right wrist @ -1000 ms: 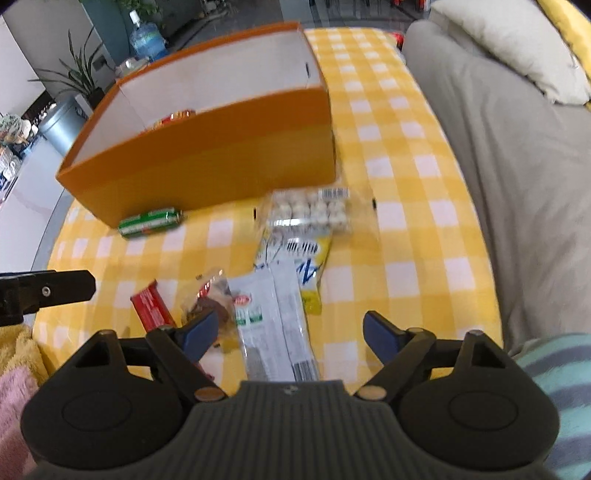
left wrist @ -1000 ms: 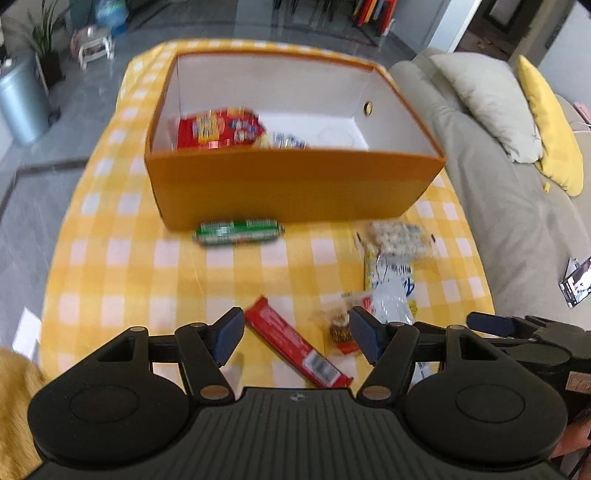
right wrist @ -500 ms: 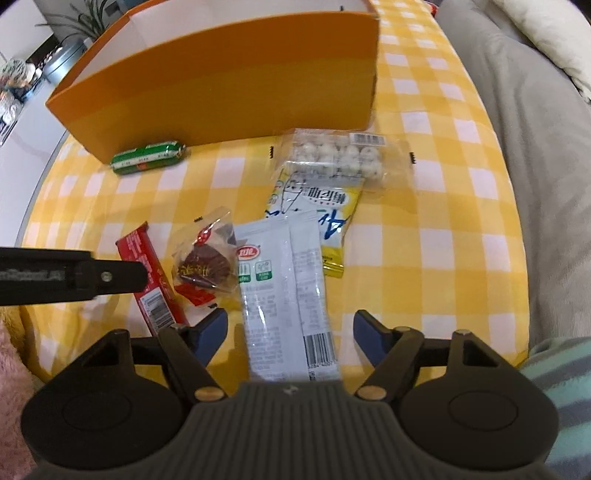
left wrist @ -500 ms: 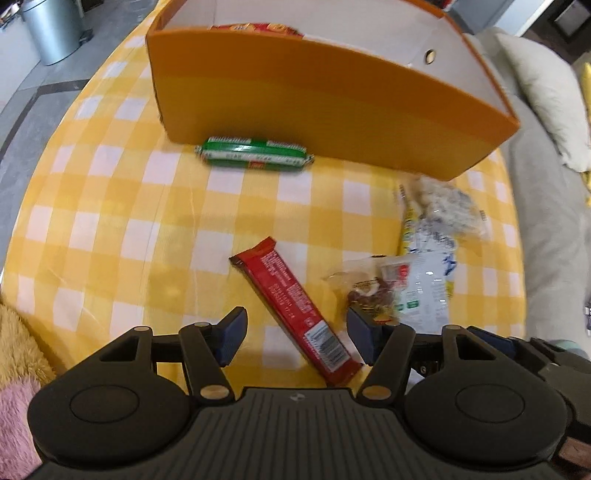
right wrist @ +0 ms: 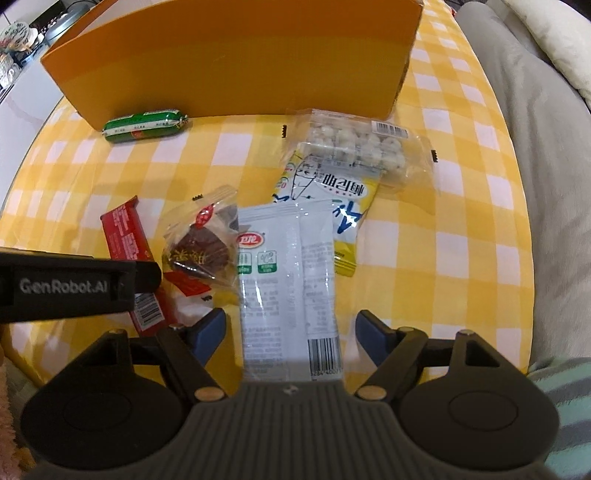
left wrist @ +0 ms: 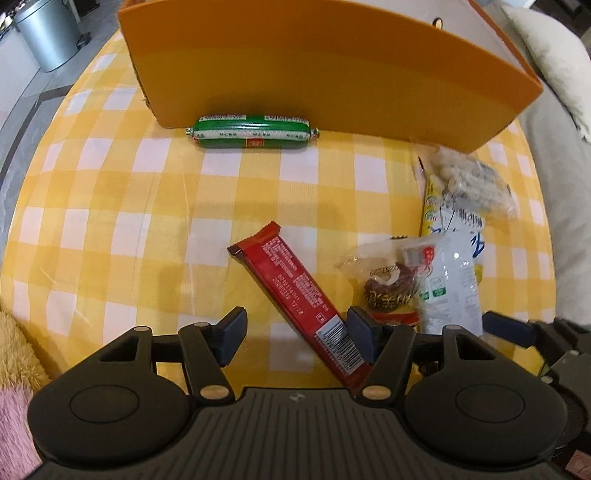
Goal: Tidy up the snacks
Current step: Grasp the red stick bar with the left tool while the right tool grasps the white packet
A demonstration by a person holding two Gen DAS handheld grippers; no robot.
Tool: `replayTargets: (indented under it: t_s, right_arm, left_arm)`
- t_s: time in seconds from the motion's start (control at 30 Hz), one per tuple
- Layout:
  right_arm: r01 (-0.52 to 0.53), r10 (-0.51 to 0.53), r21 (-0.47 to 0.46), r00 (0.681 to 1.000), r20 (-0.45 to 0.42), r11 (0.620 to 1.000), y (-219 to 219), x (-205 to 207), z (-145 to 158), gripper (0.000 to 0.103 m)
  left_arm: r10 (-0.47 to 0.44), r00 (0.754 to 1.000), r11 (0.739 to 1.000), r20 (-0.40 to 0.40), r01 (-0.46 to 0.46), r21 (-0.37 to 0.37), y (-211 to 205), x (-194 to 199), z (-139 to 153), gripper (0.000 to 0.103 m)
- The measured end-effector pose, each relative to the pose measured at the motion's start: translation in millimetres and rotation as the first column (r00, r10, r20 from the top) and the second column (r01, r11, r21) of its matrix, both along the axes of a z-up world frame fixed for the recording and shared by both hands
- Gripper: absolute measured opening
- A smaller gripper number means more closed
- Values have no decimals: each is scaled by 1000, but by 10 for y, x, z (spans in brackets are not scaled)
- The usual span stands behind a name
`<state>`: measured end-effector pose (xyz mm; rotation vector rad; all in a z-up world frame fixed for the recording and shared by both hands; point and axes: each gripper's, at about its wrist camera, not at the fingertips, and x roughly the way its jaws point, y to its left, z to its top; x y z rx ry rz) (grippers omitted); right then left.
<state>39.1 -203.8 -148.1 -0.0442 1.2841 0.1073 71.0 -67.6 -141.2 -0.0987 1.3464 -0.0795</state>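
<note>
Yellow-and-white checked cloth (left wrist: 122, 236) covers the table, with a grey sofa along its right side and a metal bin (left wrist: 48, 33) on the floor at far left.

From the left wrist view, the left gripper (left wrist: 295, 336) hangs low over the near edge, jaws wide and holding nothing. A red snack bar (left wrist: 295, 295) lies slanted between its fingers, the barcode end close to the right-hand finger. Just right of the bar sits a clear packet with a dark cake (left wrist: 391, 284), and beyond that a white pouch (left wrist: 450, 291), a yellow sachet (left wrist: 432, 199) and a clear bag of pale balls (left wrist: 469, 181). A green sausage (left wrist: 251, 133) lies against the near wall of the orange box (left wrist: 325, 70) at the far side.

From the right wrist view, the right gripper (right wrist: 291, 336) is also spread wide and empty, straddling the near end of the white pouch (right wrist: 288, 280). The pouch overlaps the yellow sachet (right wrist: 332, 199), which tucks under the bag of pale balls (right wrist: 354, 144). The cake packet (right wrist: 199, 243) touches the pouch's left edge and lies partly over the red bar (right wrist: 125, 236). The other gripper's black finger (right wrist: 74, 284) reaches in from the left across the bar. The green sausage (right wrist: 144, 125) rests by the orange box (right wrist: 236, 62).
</note>
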Motion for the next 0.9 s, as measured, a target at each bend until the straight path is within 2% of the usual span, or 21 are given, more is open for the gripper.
replayTargets:
  t_s: [0.13,0.3,0.37,0.53,0.67,0.7,0.73,0.9]
  right_arm:
    - [16,-16,1,1000,9,1000,-27,-4,10,69]
    - [39,-39,27,999,8,999,-79,3,17,68]
    - [27,-28,18,1000,9,999,-55,2,10,70]
    - [13,-13,9,1000,12,1000,-20,-7,-7,74]
    - [2,-2,-9,1000,19,1000,15,-11,-20,75]
    - [-1,1,-14,1000,20,1000,24,-14,-22,75]
    - [-3,3,-19,1000,22,1000,28,-16,-23,74]
    - [5,-3,-34,999,39,999,21,-34,-3,62]
  left_arm:
    - [-47,999,997,-16,48,54,-18,12,10,73]
    - [-134,990,973,-40,139,184,-34,0,40,73]
    - [-148,989,966,-31,151,211,-43,-2,45,73]
    - [-139,990,981,-25,141,130,-11,14,25,73]
    - [-151,988,977,-24,153,151,-44,2,-30,73]
    - [-146,989,978,-26,148,147,-39,0,-44,70]
    - [-140,990,980,-27,142,139,-23,-5,-64,59]
    - [-131,991,983,-14,132,124,-2,-29,-103,45]
